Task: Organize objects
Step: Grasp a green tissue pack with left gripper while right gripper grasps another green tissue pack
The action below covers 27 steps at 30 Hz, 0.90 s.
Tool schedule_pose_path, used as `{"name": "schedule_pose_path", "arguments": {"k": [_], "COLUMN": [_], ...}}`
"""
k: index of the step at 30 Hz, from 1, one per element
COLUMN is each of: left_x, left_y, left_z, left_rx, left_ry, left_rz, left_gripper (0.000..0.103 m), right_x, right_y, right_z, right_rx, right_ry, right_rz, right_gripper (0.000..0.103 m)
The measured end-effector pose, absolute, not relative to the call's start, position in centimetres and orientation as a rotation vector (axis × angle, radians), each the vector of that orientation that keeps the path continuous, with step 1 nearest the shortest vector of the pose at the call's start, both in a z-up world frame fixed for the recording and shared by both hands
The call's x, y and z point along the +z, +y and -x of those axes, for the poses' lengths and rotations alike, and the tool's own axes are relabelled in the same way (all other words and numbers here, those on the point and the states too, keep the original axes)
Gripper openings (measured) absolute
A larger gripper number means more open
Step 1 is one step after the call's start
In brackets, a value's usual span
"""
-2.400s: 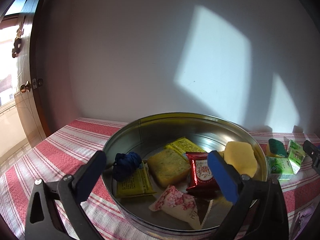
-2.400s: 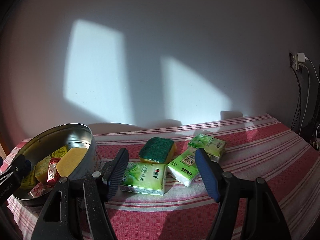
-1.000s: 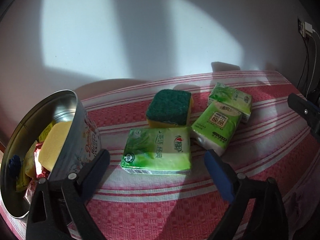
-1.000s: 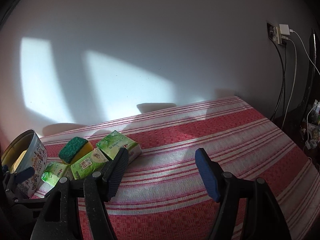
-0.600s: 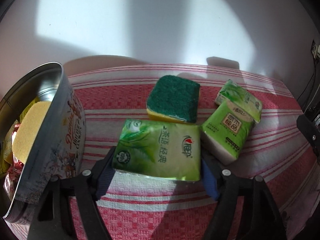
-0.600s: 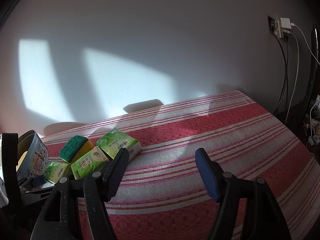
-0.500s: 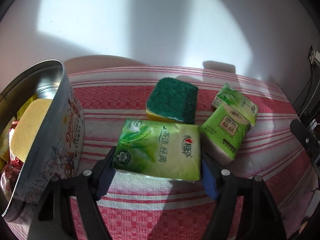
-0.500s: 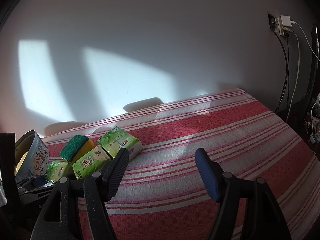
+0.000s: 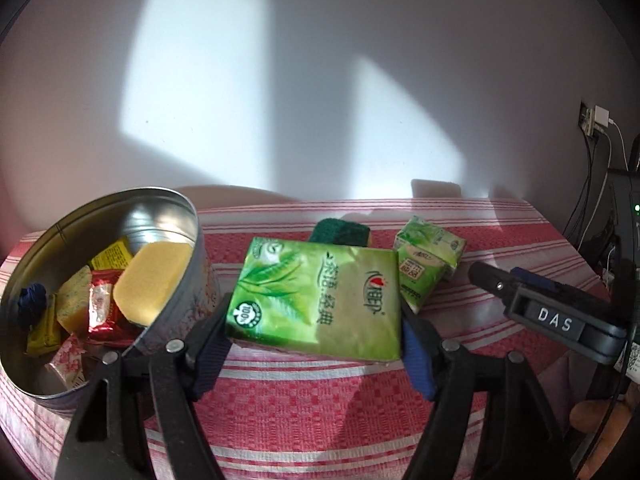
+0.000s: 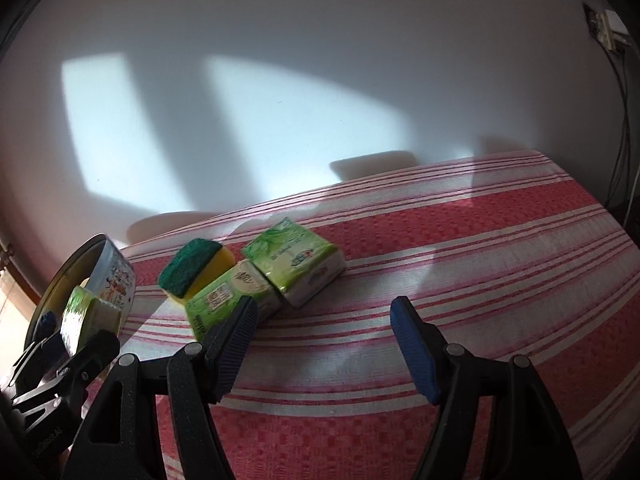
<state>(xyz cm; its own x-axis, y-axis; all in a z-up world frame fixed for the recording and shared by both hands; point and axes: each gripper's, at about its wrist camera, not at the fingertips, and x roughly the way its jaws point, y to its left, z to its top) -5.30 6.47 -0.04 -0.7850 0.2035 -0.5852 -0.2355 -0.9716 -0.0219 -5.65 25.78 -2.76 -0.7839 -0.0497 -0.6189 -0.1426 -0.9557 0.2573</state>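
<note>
Green plastic-wrapped tissue packs are the things being sorted, and the largest one, a flat green tissue pack printed with leaves, sits clamped between the blue pads of the left gripper, its near edge lifted clear of the red-and-white striped tablecloth. The left jaws have just been closing and now press on both short sides of that pack. From the right wrist view the same pack shows edge-on at the far left, held up just beside the round silver metal tin. That tin stands open to the left of the held pack and holds a yellow sponge block, a red foil snack packet, yellow wrapped snacks, a pink flowered sachet and a small dark blue bundle. Behind the held pack, a green-topped yellow scouring sponge lies on the cloth, touching a small light green tissue pack, which in turn touches another green tissue pack. The right gripper hovers over bare cloth near these two packs with its blue-padded jaws apart and nothing between them. Cables and a wall charger hang at the right edge.
</note>
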Motion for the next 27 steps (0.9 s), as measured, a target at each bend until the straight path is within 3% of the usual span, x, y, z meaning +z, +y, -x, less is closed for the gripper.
{"name": "schedule_pose_path", "arguments": {"k": [9, 13, 16, 21, 27], "left_x": [1.5, 1.7, 1.9, 2.2, 2.5], "left_y": [1.9, 0.3, -0.6, -2.3, -3.9], "left_z": [5.5, 5.6, 5.8, 6.1, 6.0], "left_rx": [2.835, 2.850, 2.871, 2.883, 2.893], "left_ry": [0.012, -0.005, -0.008, -0.030, -0.058], "left_rz": [0.869, 0.861, 0.855, 0.860, 0.866], "left_gripper": [0.074, 0.074, 0.074, 0.074, 0.074], "right_x": [-4.5, -4.6, -4.5, -4.6, -4.7], "right_y": [21.9, 21.3, 20.8, 18.8, 18.8], "right_z": [10.0, 11.5, 12.3, 13.6, 14.0], "right_rx": [2.846, 2.802, 2.756, 2.719, 2.745], "right_ry": [0.530, 0.647, 0.695, 0.480, 0.400], "right_rz": [1.242, 1.221, 1.185, 1.175, 1.224], "right_gripper": [0.071, 0.087, 0.089, 0.089, 0.084]}}
